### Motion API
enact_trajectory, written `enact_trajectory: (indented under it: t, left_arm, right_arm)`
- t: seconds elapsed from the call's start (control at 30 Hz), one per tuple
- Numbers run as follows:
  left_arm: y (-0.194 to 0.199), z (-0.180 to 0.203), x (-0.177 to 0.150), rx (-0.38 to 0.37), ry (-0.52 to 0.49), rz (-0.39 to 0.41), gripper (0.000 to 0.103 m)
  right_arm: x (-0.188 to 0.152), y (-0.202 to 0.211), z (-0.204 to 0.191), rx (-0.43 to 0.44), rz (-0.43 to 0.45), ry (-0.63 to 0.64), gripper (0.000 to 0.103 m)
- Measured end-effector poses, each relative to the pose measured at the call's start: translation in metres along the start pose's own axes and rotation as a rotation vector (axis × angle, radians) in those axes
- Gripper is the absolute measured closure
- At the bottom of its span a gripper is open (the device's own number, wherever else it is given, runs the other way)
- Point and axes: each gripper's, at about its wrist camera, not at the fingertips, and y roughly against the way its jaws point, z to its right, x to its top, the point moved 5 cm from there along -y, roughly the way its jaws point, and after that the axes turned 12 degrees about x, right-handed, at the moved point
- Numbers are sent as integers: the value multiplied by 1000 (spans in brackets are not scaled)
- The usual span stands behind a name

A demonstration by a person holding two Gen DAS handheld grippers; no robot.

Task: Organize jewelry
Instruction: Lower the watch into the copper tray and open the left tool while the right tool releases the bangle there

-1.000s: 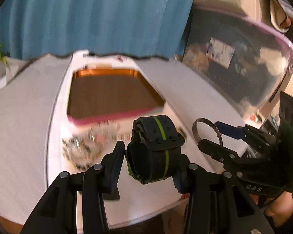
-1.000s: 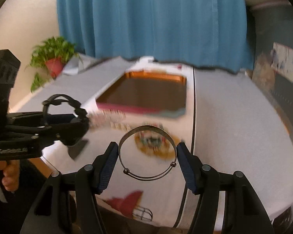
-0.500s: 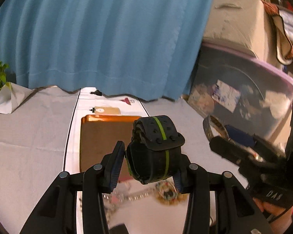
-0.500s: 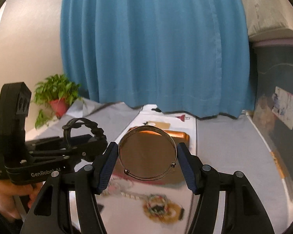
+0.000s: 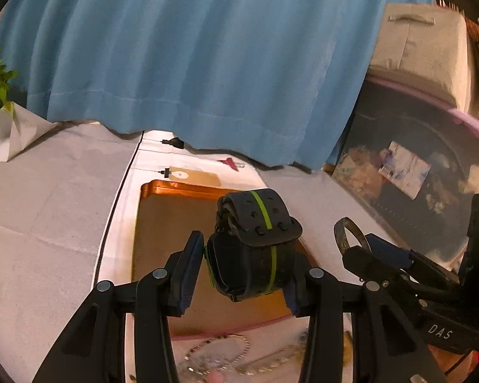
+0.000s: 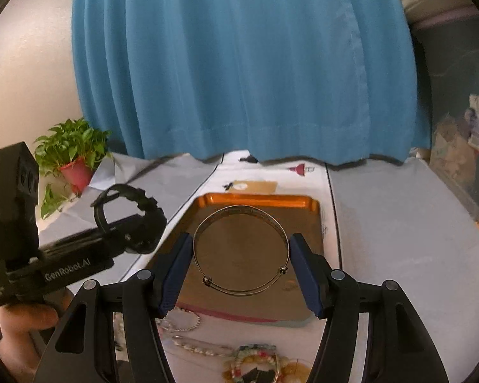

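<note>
Placement into the copper tray (image 6: 255, 196), judged as the step in hand. Black sports watch (image 5: 258, 223) with a green stripe pinched across its looped strap between the left fingers (image 5: 188, 265); silver bangle (image 6: 239, 208) clamped across its full width between the right fingers (image 6: 306, 274). Both pieces carried in the air over the tray's near half, touching nothing below; height above the tray floor not readable.

Best done by bringing each piece low over the bare tray floor before letting go, never dropping from height. Set the watch toward the left side and the bangle toward the right, well apart, to avoid overlap. Ease the bangle down flat, to prevent rolling on edge or ringing off the rim. Spread each pair of fingers only after touchdown, then draw straight back, clear of the chain necklaces (image 6: 188, 322) and the beaded bracelet (image 6: 255, 357) lying on the desk (image 6: 399, 223) just before the tray's pink front edge.

Pose: both tools side by side, tilted moderately downward toward the tray. Left one visible in the right view, gripped from below by a hand (image 6: 22, 322) at lower left, with the watch strap arching above its tip.
</note>
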Motion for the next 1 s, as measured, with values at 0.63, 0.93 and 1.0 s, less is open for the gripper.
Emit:
enact_trajectory:
  t: [0.63,0.93,1.0]
  left_arm:
    - [-58,-9,-33,73,3,-155,67]
    - [-42,-1,-32,112,-45,-150,63]
    - [-31,7,-31,104,-79,-139,63]
  right_arm:
    - [-48,-82,46,55,-257,-93,40]
    - [-56,-80,48,18,-315,-95,23]
    - [-54,-73,42,20,-302,-75,23]
